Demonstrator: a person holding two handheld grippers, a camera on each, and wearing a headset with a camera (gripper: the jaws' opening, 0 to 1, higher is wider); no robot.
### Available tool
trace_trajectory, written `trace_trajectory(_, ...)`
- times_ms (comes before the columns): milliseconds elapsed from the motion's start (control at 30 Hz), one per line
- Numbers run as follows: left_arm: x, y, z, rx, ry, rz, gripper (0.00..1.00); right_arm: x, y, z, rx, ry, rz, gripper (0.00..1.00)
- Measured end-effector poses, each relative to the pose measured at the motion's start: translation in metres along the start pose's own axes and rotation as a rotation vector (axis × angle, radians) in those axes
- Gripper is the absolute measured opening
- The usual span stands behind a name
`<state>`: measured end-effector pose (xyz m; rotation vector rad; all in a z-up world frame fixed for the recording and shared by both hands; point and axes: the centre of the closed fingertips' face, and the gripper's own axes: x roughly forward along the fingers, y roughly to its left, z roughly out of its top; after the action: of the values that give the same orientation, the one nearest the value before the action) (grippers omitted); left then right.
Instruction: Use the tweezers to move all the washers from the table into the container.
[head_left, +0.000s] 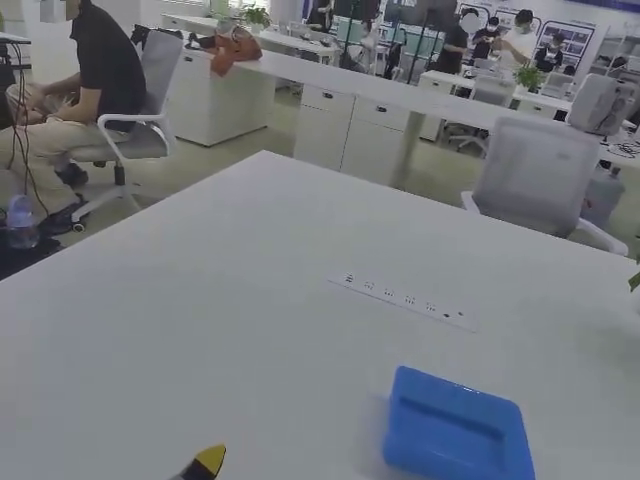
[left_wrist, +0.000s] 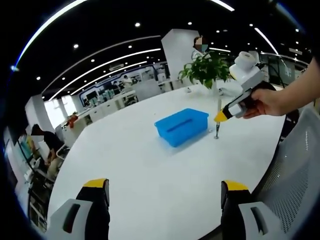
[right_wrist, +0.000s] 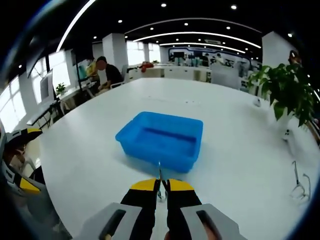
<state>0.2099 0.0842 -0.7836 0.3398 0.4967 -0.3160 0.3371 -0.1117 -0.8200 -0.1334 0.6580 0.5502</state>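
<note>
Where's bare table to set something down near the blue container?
Widest free patch: white table left of the blue container and socket strip, head view. Tighter by the potted plant, where the right gripper holds tweezers.

Wide white worktop (head_left: 180, 320).
A blue container (head_left: 457, 425) sits near a socket strip (head_left: 405, 298); a potted plant (right_wrist: 285, 90) stands toward one edge.

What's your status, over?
Left gripper open, empty. Right gripper shut on tweezers, tips down near blue container. Potted plant stands well aside.
</note>
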Motion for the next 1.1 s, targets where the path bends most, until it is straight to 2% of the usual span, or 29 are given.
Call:
trace_trajectory(433,0.0003,0.0004,-0.0021,0.011,0.013,0.005,0.95,0.0022,-0.0019,0.0005,-0.018,-0.009,-0.010,0.03)
trace_trajectory(567,0.0002,0.0005,-0.0023,0.013,0.013,0.006,0.95,0.0008,-0.0007,-0.0010,0.022,-0.009,-0.003,0.03)
trace_trajectory(700,0.0000,0.0003,-0.0026,0.017,0.015,0.006,0.94,0.0014,-0.0037,-0.0010,0.017,-0.010,-0.007,0.03)
trace_trajectory(800,0.0000,0.0003,-0.0029,0.017,0.017,0.006,0.94,0.0003,-0.0049,0.0044,0.059,-0.029,0.000,0.03)
trace_trajectory(900,0.0003,0.0003,-0.0031,0.021,0.019,0.008,0.94,0.0026,-0.0049,0.0014,0.023,-0.005,-0.013,0.03)
trace_trajectory(1100,0.0003,0.0007,-0.0032,0.020,0.019,0.009,0.94,0.0007,-0.0044,0.0013,0.018,-0.007,-0.009,0.03)
